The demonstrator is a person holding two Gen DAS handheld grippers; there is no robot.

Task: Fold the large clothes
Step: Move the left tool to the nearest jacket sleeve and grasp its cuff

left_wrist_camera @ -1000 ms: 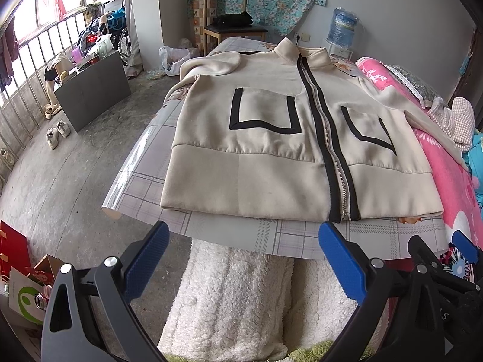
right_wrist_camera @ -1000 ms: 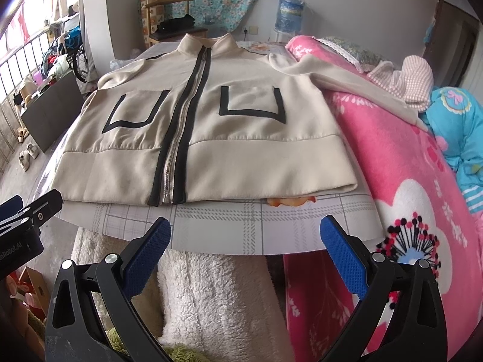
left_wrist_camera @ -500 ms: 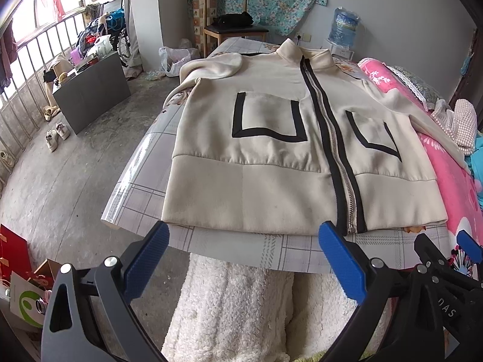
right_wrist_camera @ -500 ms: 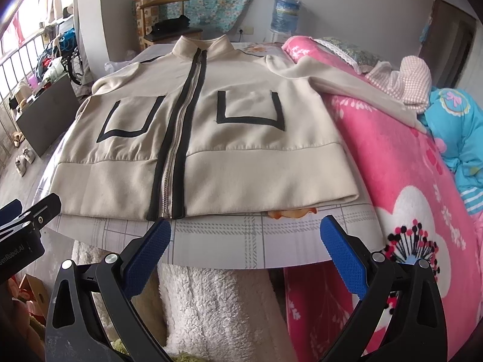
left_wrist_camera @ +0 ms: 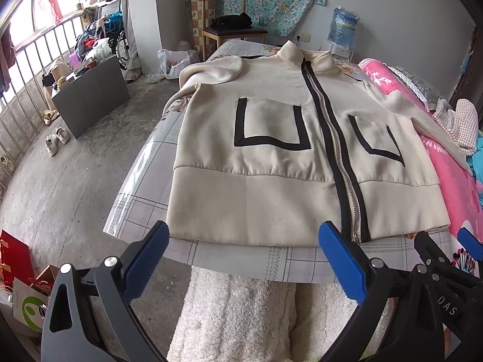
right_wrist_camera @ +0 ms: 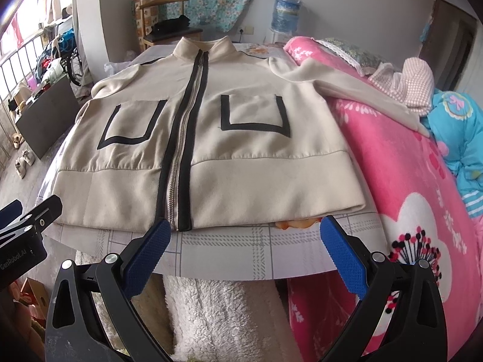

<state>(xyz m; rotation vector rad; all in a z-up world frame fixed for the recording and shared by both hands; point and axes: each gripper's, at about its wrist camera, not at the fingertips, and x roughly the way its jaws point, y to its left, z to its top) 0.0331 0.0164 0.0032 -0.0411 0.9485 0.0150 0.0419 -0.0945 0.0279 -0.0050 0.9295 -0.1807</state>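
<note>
A beige zip-up jacket (left_wrist_camera: 271,163) with black zipper trim and two black-edged pockets lies flat, front up, on a table with a checked cover (left_wrist_camera: 142,181). It also shows in the right wrist view (right_wrist_camera: 241,157). Its right sleeve (right_wrist_camera: 356,90) stretches onto the pink blanket. My left gripper (left_wrist_camera: 244,241) is open and empty, just short of the hem's left half. My right gripper (right_wrist_camera: 246,235) is open and empty, just short of the hem near the zipper's bottom end. The right gripper shows in the left wrist view (left_wrist_camera: 443,250), and the left gripper in the right wrist view (right_wrist_camera: 30,220).
A pink flowered blanket (right_wrist_camera: 422,211) and a blue quilt (right_wrist_camera: 459,132) lie to the right. A white fluffy cover (left_wrist_camera: 241,310) hangs below the table's near edge. A wooden chair (left_wrist_camera: 232,30), water jug (left_wrist_camera: 342,27) and grey box (left_wrist_camera: 90,96) stand beyond.
Both grippers have moved forward toward the jacket's hem, which now looks larger and closer. The jacket has not moved. Both jaws stay open.
</note>
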